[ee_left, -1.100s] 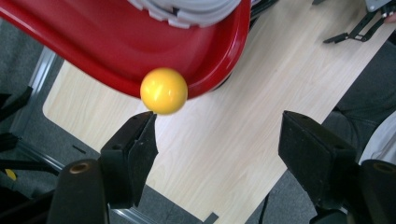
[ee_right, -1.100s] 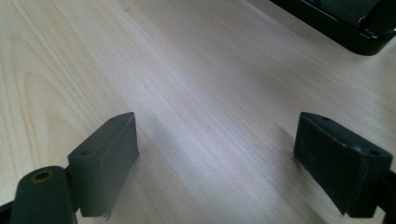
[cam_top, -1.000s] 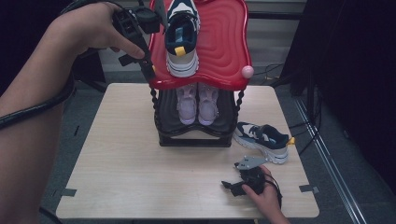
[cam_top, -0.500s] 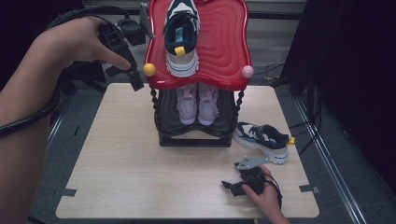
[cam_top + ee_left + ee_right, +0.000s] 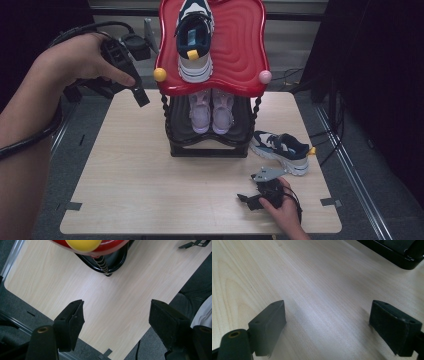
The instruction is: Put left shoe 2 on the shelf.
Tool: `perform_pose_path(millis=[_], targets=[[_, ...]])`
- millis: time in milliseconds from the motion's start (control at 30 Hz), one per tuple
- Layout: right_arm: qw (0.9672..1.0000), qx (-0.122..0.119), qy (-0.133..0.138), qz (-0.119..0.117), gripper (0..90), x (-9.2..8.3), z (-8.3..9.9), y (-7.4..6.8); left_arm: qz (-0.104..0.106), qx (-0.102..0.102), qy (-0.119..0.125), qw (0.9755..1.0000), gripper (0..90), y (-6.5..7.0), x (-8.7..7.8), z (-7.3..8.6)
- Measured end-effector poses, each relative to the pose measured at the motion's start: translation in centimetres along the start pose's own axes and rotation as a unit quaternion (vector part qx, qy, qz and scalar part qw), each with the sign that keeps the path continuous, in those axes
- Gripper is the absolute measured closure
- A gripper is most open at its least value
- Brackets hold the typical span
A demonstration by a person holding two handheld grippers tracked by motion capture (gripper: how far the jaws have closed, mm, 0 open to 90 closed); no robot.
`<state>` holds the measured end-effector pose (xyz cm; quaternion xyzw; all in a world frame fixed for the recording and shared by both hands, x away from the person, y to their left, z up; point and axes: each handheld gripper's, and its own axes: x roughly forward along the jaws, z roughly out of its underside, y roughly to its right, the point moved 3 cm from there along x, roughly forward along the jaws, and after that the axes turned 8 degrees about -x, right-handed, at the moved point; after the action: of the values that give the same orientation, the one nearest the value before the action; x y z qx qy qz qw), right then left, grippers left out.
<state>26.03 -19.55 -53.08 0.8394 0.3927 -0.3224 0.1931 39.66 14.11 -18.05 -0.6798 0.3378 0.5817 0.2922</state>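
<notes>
We are seeing the left tongs (image 5: 137,95) coming away from the shoe (image 5: 194,42) on the red shelf (image 5: 240,45) and sinking toward the tabletop's (image 5: 140,170) far left corner, jaws standing open and empty. That shoe is sitting on the top shelf, so it looks placed. The right tongs (image 5: 247,200) are resting near the tabletop's near right corner, also open and holding nothing. Its mate (image 5: 280,150) is lying by the right edge, just beside the rack's (image 5: 207,147) foot, and is probably what we are taking next. A pink pair (image 5: 212,110) is filling the lower shelf.
</notes>
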Motion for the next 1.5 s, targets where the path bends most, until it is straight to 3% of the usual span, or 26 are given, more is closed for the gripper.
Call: perform_pose_path(millis=[567, 1500], targets=[[1.0, -0.001, 0.001, 0.0, 13.1, 0.0, 0.0, 0.0, -0.002, -0.009, 0.0, 1.0, 28.0, -0.6, 2.2, 2.1], [1.0, 0.001, 0.001, 0.0, 13.1, 0.0, 0.0, 0.0, 0.015, -0.019, -0.016, 0.9996, 28.1, -0.6, 8.1, 5.0]])
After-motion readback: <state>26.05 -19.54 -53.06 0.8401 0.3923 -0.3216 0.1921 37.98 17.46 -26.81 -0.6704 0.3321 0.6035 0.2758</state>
